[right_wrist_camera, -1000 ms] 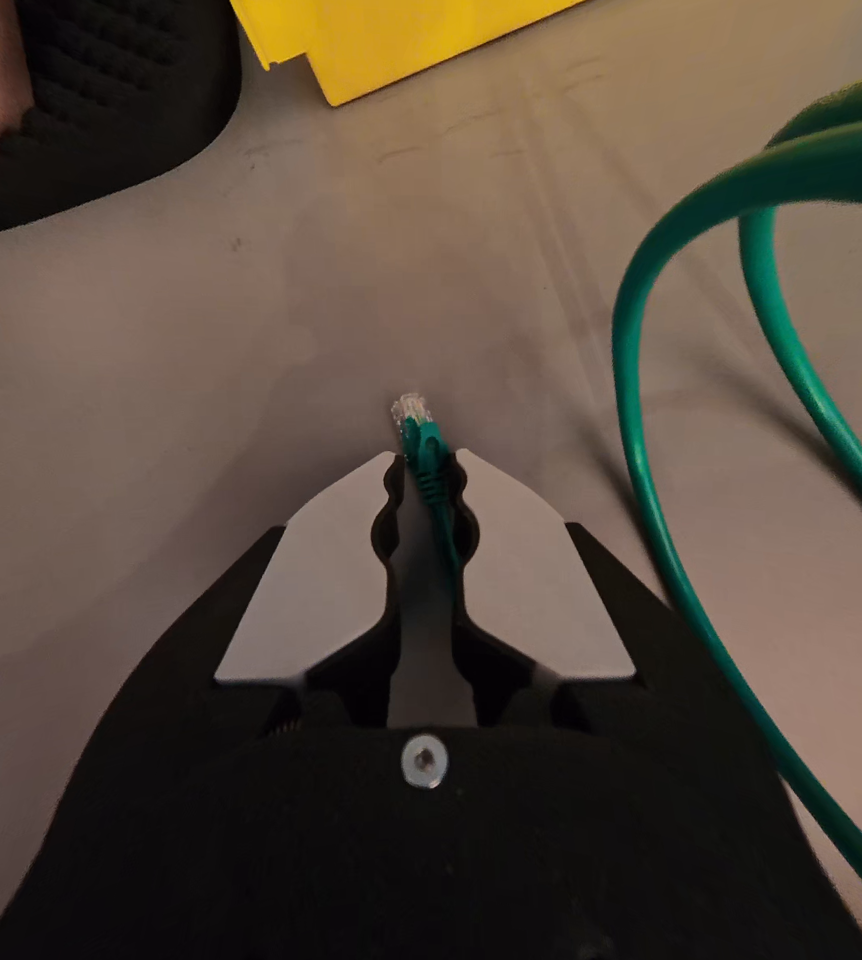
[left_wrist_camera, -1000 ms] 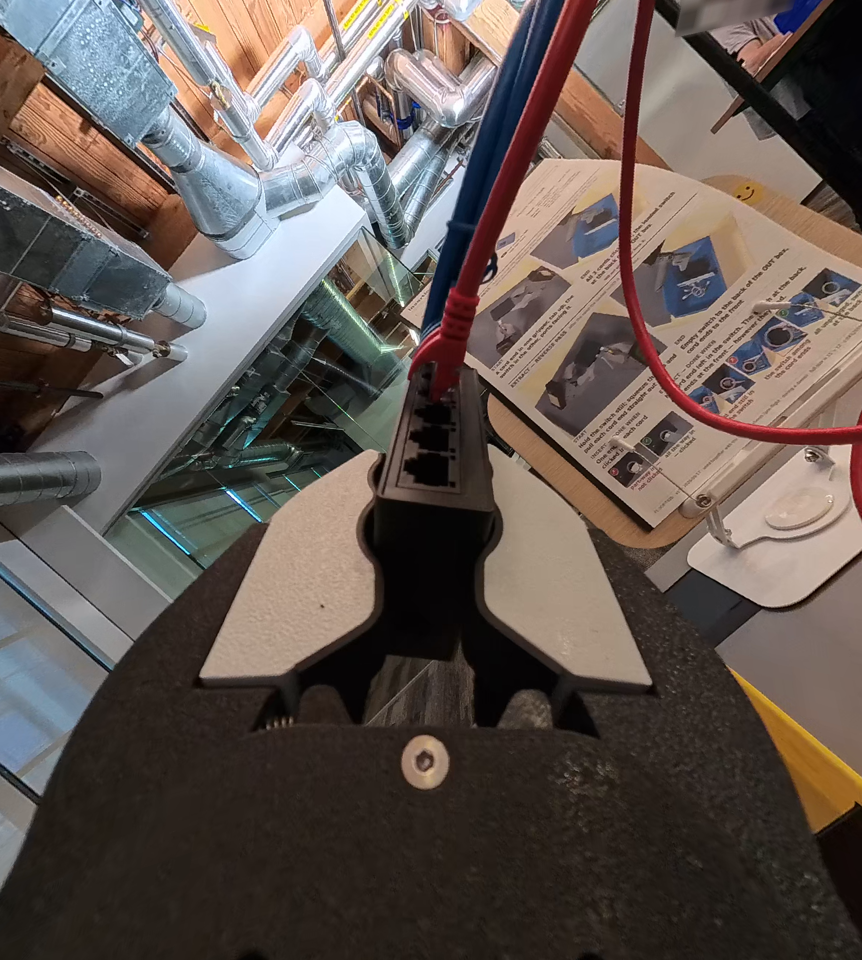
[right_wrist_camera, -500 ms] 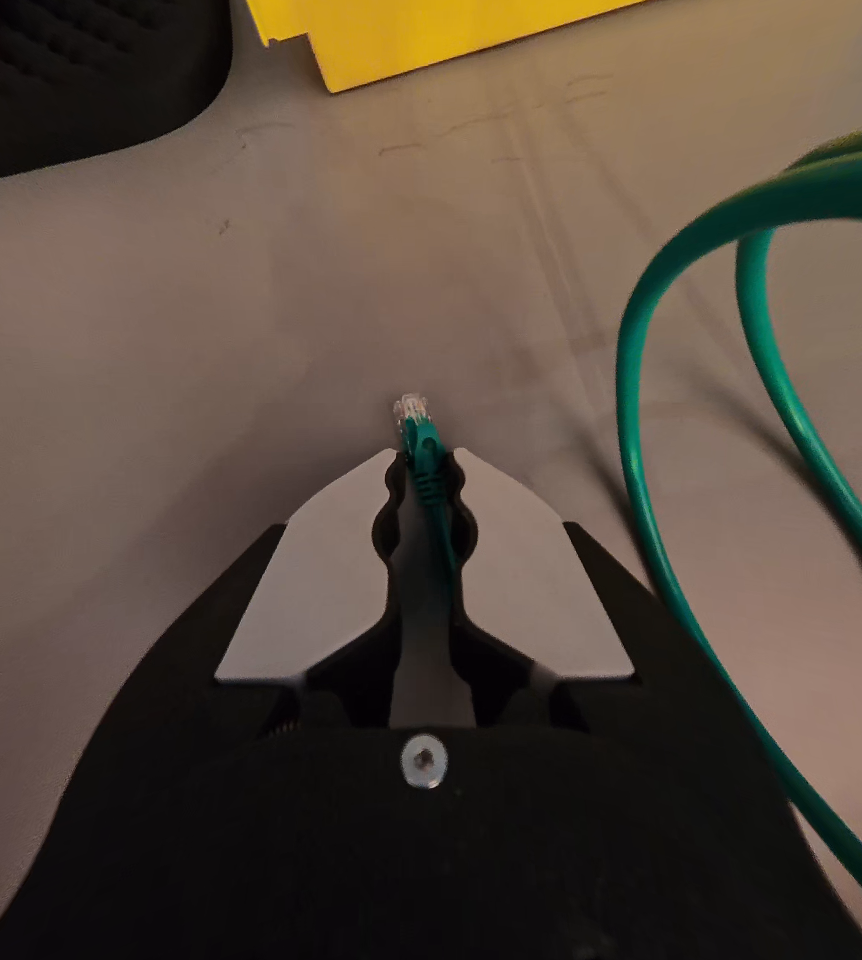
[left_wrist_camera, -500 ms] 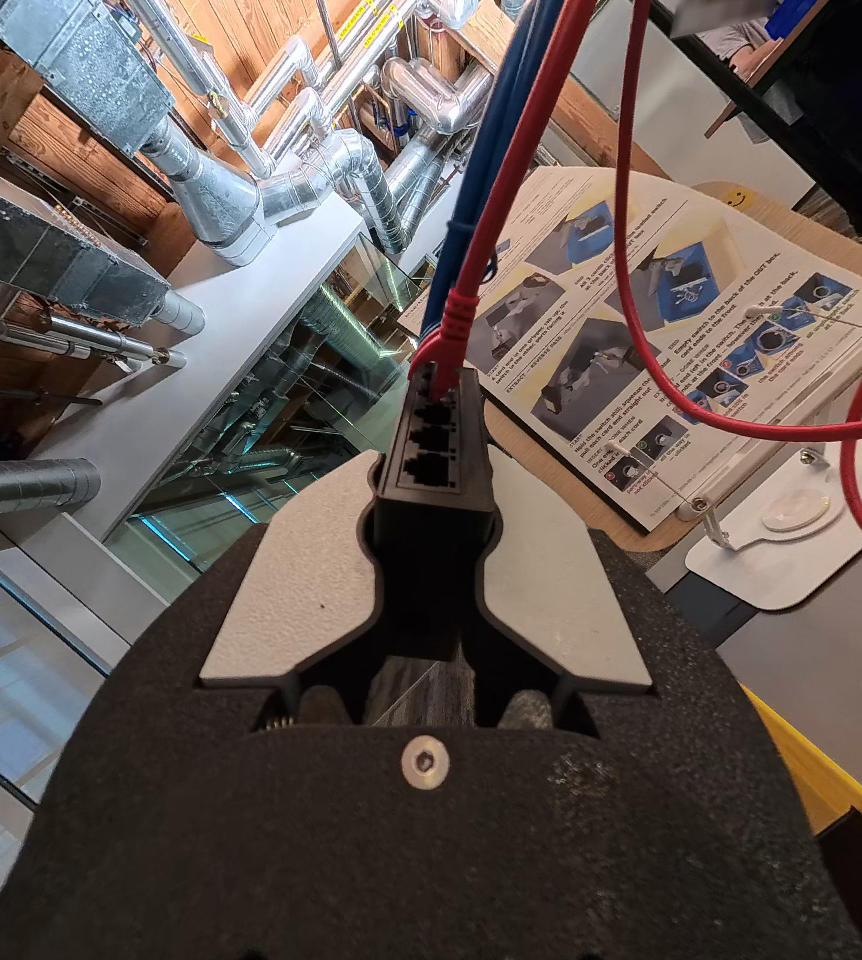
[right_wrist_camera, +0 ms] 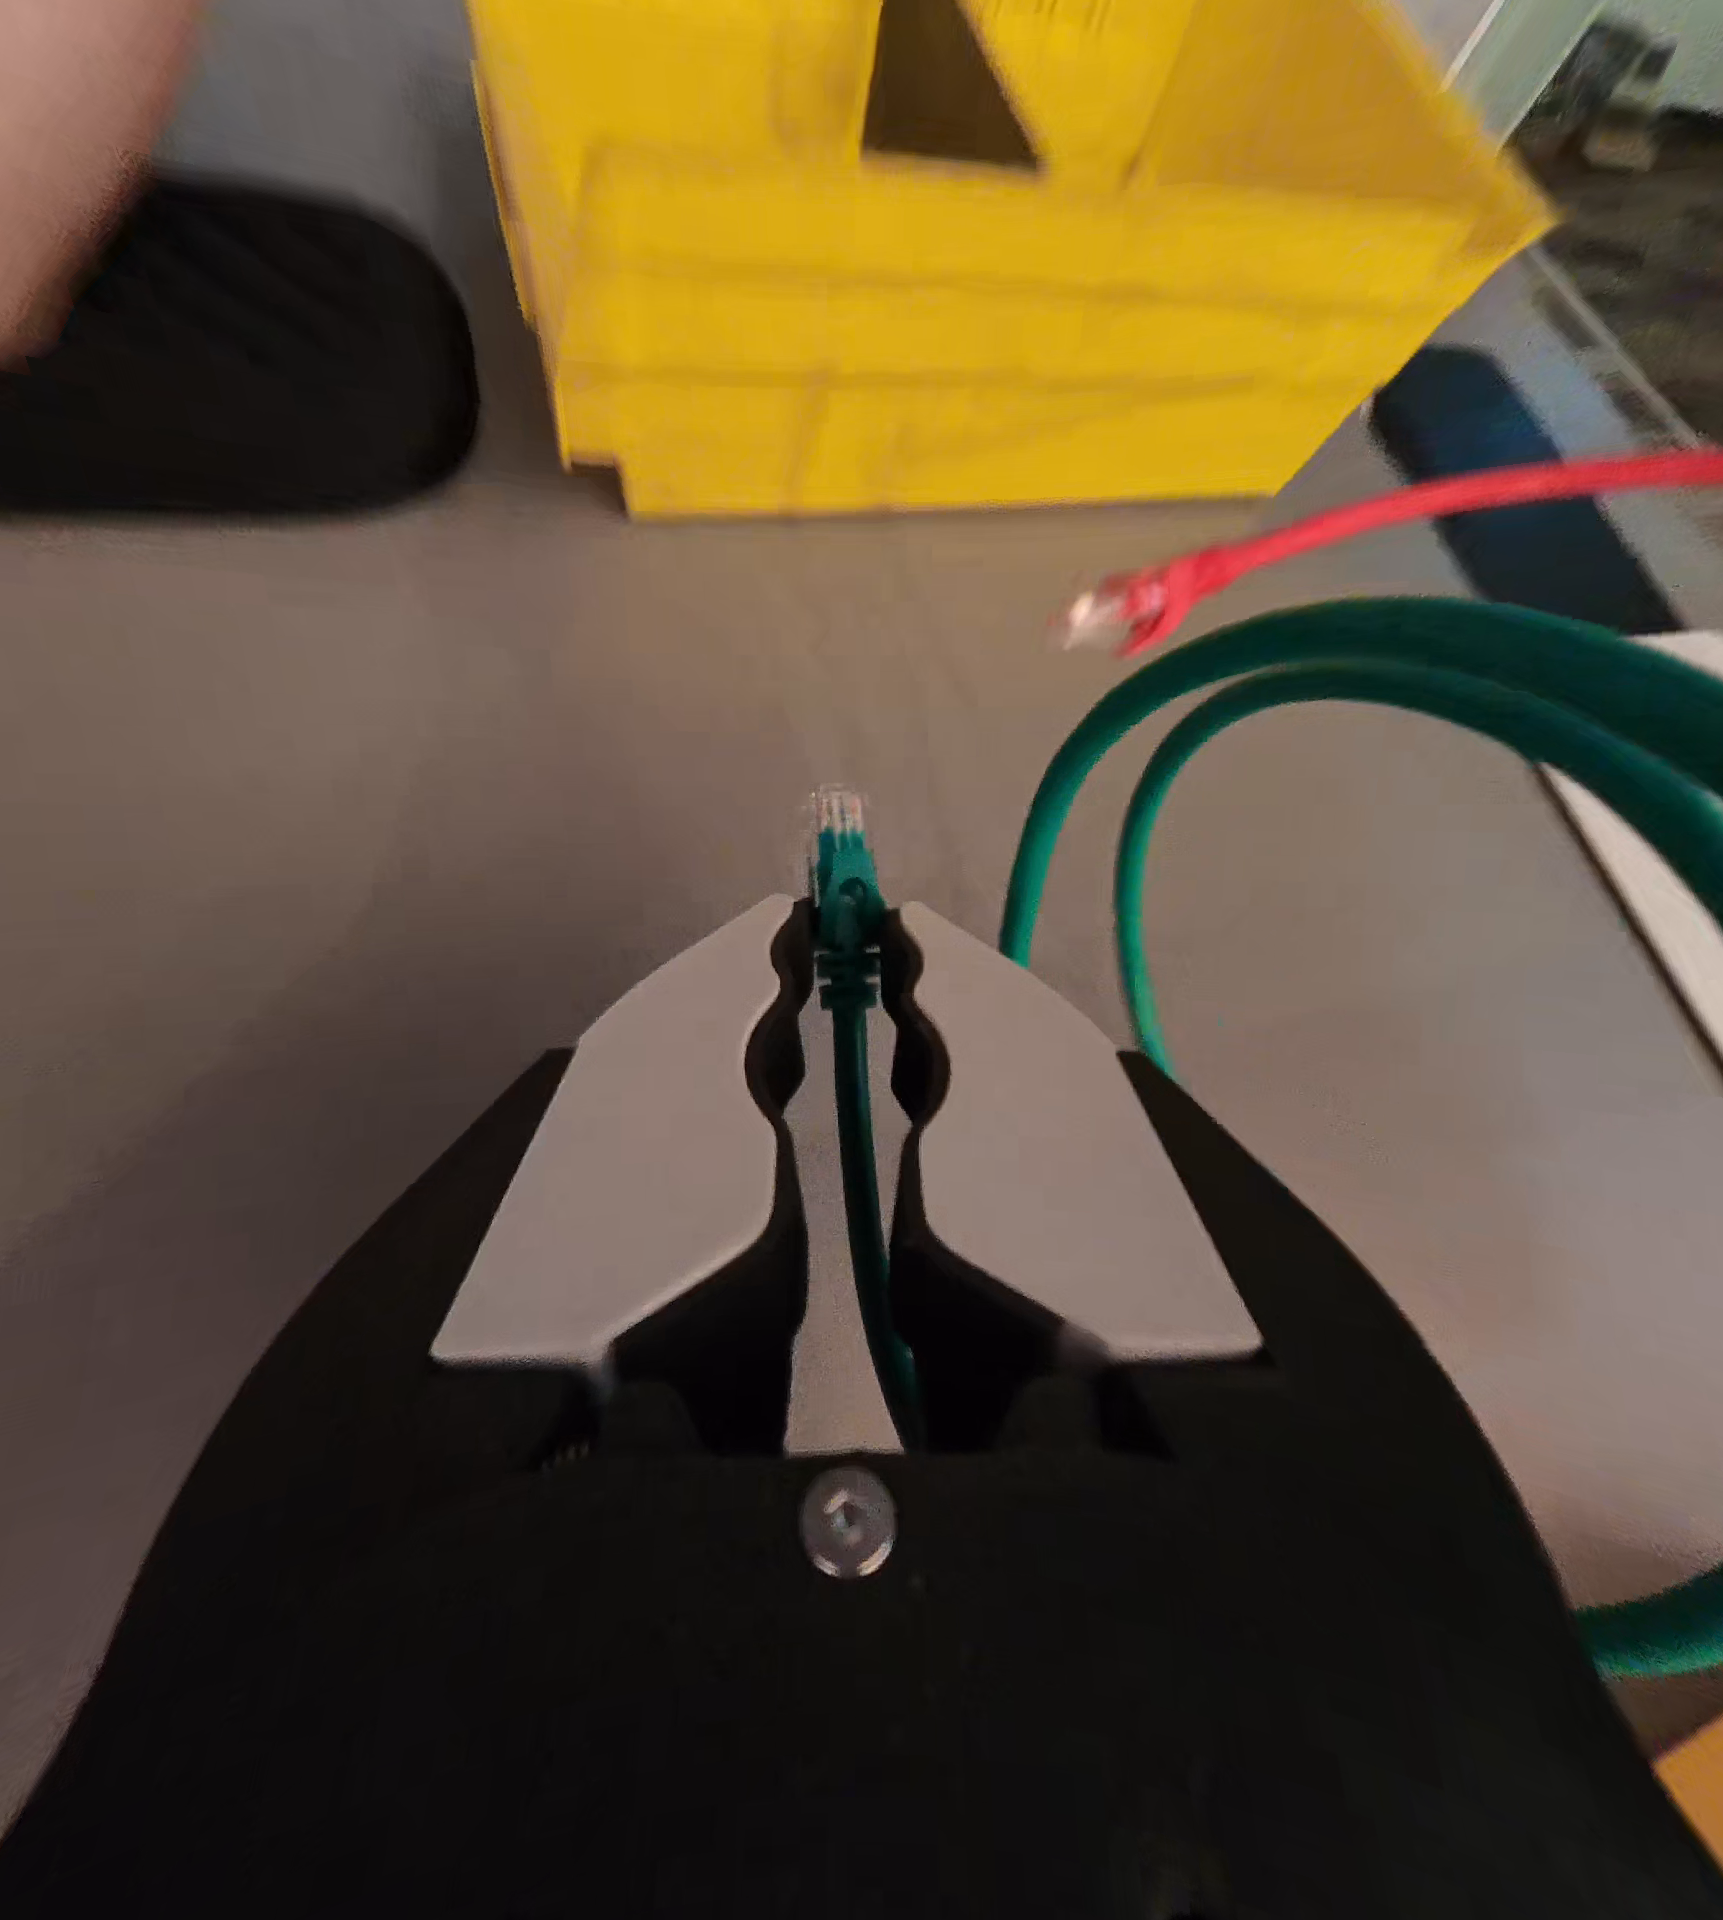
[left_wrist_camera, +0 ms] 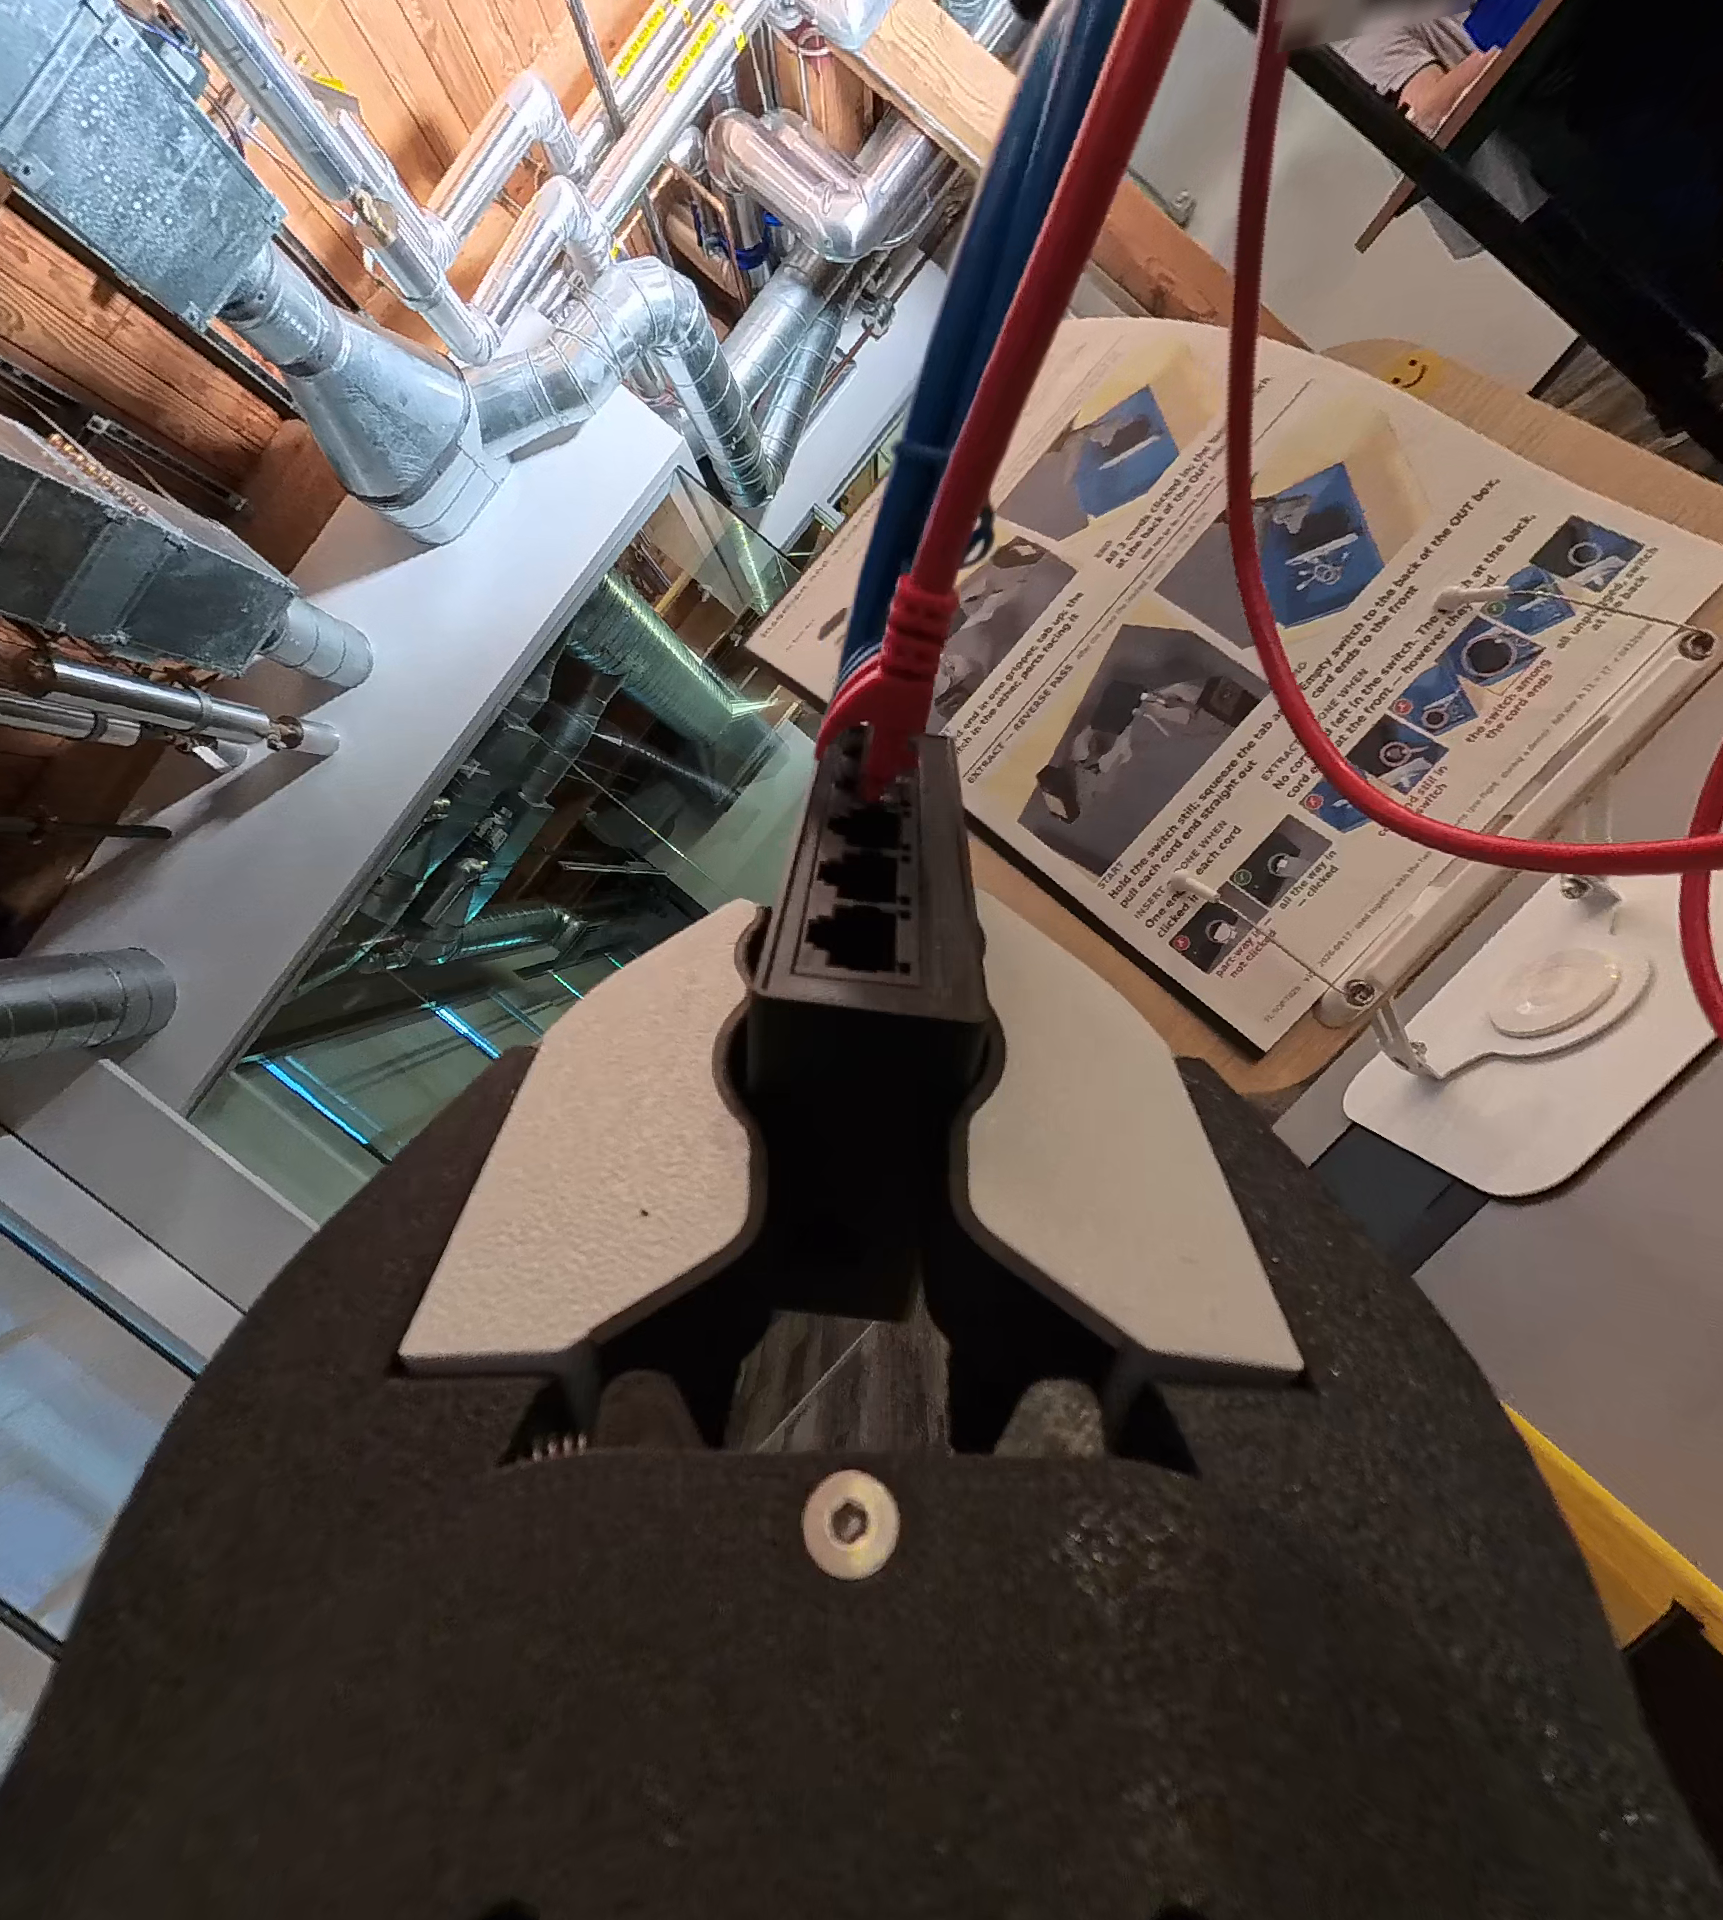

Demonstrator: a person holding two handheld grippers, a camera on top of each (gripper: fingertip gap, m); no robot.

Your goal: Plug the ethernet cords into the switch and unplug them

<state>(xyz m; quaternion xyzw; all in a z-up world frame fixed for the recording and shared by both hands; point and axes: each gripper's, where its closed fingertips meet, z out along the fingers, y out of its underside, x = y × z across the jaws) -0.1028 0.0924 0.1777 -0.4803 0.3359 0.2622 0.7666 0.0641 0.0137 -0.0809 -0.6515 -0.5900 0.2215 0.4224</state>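
Note:
My left gripper (left_wrist_camera: 862,961) is shut on a black switch (left_wrist_camera: 872,904) and holds it up, ports facing the camera. A red cord (left_wrist_camera: 914,644) and a blue cord (left_wrist_camera: 924,436) are plugged into its far ports; three nearer ports are empty. My right gripper (right_wrist_camera: 841,914) is shut on the green cord's plug (right_wrist_camera: 841,842), whose clear tip sticks out past the fingertips, above the grey table (right_wrist_camera: 317,831). The green cord (right_wrist_camera: 1408,665) loops away to the right. A loose red plug (right_wrist_camera: 1132,603) lies on the table further off, at the right.
A yellow bin (right_wrist_camera: 940,291) stands at the far side of the table. A black pad (right_wrist_camera: 213,353) with a person's arm on it is at far left. An instruction sheet on a wooden board (left_wrist_camera: 1356,675) stands to the right of the switch. The left gripper's tips are roughly 30 cm from the right gripper's.
My right gripper has tilted up and moved forward with the green plug, bringing the yellow bin and the red plug into view. The left gripper with the switch has barely moved.

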